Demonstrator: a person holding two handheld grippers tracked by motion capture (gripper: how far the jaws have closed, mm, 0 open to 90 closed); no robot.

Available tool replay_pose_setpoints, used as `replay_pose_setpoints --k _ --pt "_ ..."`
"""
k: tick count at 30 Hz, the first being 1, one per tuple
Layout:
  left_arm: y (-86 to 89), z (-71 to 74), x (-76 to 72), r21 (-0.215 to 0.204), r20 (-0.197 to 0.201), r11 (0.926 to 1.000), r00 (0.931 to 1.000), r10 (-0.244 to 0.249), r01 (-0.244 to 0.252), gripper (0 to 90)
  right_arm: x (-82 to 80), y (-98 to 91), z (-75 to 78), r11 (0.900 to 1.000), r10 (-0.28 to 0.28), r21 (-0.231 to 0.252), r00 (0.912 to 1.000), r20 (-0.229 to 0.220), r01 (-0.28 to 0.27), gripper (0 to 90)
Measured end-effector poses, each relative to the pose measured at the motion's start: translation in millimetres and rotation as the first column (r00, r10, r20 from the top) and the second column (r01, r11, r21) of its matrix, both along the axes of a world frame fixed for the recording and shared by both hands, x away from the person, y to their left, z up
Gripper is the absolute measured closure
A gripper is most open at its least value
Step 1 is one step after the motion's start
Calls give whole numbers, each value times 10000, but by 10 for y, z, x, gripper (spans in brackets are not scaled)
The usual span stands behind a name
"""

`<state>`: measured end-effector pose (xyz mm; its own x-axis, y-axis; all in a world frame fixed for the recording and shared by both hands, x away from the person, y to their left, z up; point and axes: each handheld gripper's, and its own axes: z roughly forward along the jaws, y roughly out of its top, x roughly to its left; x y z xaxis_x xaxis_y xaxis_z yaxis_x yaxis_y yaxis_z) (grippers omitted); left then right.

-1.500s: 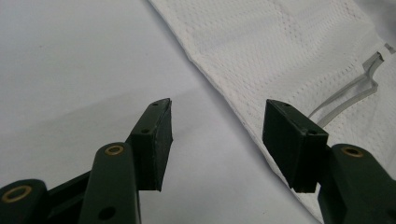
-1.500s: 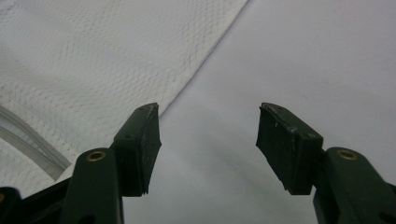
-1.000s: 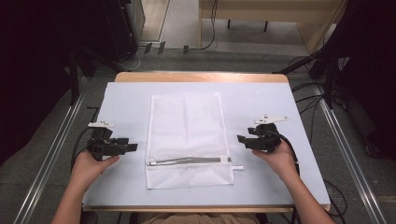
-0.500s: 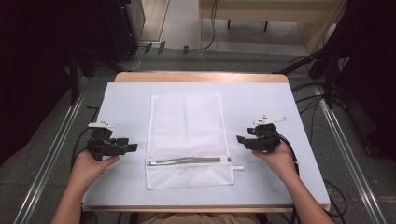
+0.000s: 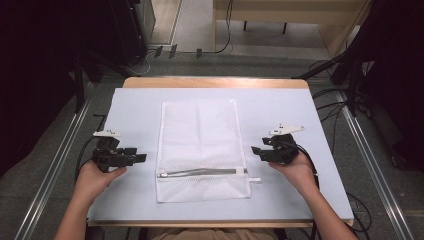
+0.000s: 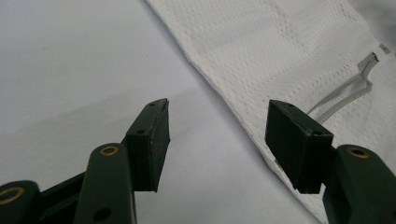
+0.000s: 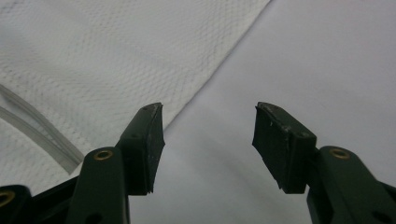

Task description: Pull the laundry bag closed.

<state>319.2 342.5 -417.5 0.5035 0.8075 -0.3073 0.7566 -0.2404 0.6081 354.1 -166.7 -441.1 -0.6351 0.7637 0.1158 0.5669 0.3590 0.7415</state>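
Observation:
A white mesh zip bag (image 5: 200,145) lies flat in the middle of the pale blue table (image 5: 135,107), its grey zipper (image 5: 202,173) running across near the front end. My left gripper (image 5: 140,158) rests on the table just left of the bag, open and empty. My right gripper (image 5: 256,151) rests just right of the bag, open and empty too. In the left gripper view the bag's edge (image 6: 243,107) runs between the jaws, with the zipper (image 6: 348,88) at the right. In the right gripper view the mesh bag (image 7: 116,60) lies ahead to the left, beyond my own gripper (image 7: 208,128).
The table has a wooden rim (image 5: 215,82) at the far side. Metal rails (image 5: 55,165) run along both sides of the table on the floor, with cables (image 5: 330,100) trailing at the right. Dark equipment stands at the far left.

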Motion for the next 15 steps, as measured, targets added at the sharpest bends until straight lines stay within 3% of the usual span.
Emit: replay_pose_setpoints --k 11,15 --pt "-1 9 -8 -74 -24 10000 10000 50 -50 404 5 96 39 9972 670 378 9959 -616 -647 466" --pt "-4 10 -19 -59 1 10000 10000 10 -10 406 -10 167 70 9960 875 235 9952 -436 -866 448"
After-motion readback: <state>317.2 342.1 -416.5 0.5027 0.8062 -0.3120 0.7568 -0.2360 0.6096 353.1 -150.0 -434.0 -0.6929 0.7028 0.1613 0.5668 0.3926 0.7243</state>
